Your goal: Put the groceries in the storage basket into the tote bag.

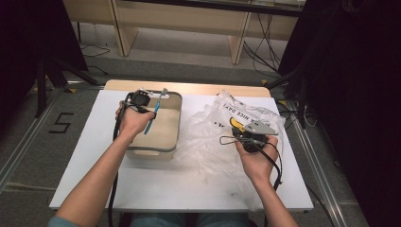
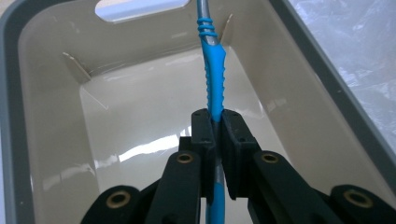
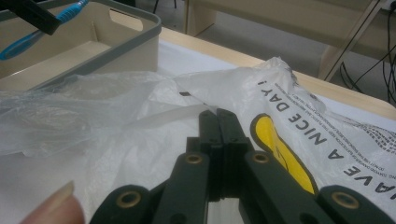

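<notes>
A person sits at a white table (image 1: 94, 156), forearms reaching in from the near edge, a two-jaw gripper in each hand. The left gripper (image 2: 215, 123) is clamped on a blue toothbrush (image 2: 214, 86), its black jaws pressed against both sides of the ribbed handle. In the high view that gripper (image 1: 142, 101) hangs over a beige bin (image 1: 170, 146) with a grey rim, which stands on the left half of the table, and the toothbrush (image 1: 153, 116) slants across the bin's opening, one end up near the far rim and the other lower, toward the person's hand. The left gripper view looks down into the bin (image 2: 51, 116): its glossy floor is bare, and the toothbrush is held above it, clear of the walls. To the right of the bin lies a crumpled clear plastic bag (image 1: 208, 132) printed with black lettering and a yellow mark, touching the bin's right wall. The right gripper (image 1: 246, 135) rests over this bag, and the right gripper view shows its jaws (image 3: 218, 116) pressed fully together with nothing visible between them, their tips just above the bag (image 3: 299, 107). Behind the table stand pale wooden furniture legs and loose cables on the floor.
</notes>
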`<state>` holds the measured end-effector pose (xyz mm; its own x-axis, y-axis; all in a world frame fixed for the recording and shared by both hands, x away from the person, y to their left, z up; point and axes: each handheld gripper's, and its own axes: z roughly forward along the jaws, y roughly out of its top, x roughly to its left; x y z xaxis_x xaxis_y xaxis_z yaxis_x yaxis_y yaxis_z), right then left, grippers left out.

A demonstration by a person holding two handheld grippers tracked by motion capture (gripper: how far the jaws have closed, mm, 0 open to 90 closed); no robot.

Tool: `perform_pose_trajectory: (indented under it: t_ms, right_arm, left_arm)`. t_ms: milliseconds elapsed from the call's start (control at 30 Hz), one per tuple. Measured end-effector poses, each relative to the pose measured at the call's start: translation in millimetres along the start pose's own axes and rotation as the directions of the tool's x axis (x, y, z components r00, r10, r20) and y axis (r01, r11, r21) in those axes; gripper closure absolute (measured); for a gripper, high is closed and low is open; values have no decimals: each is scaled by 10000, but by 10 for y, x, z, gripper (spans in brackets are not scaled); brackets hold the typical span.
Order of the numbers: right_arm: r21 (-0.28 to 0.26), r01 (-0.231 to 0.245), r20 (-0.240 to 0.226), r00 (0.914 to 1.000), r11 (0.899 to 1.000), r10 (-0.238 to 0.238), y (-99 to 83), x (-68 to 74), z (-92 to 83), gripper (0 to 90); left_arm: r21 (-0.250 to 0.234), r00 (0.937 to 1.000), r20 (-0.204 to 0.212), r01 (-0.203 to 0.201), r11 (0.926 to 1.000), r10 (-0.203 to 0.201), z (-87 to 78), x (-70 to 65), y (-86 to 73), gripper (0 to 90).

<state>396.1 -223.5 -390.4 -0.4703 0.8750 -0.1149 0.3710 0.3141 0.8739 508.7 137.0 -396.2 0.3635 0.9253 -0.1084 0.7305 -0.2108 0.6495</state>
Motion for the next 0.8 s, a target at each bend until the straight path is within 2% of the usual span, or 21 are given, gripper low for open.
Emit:
perform_pose_trajectory:
  t_ms: [167,800]
  right_arm:
    - [-6,-17,-8,10000,10000,17,0,0,-1,900]
    - [-32,-65,-29,10000,10000,65,4,-9,-9,900]
  left_arm:
    - [-309,9999,107,8,9995,-5,-82,-20,-9,841]
    - [-851,9982,534,-241,9961,287,-283,-110,-68,841]
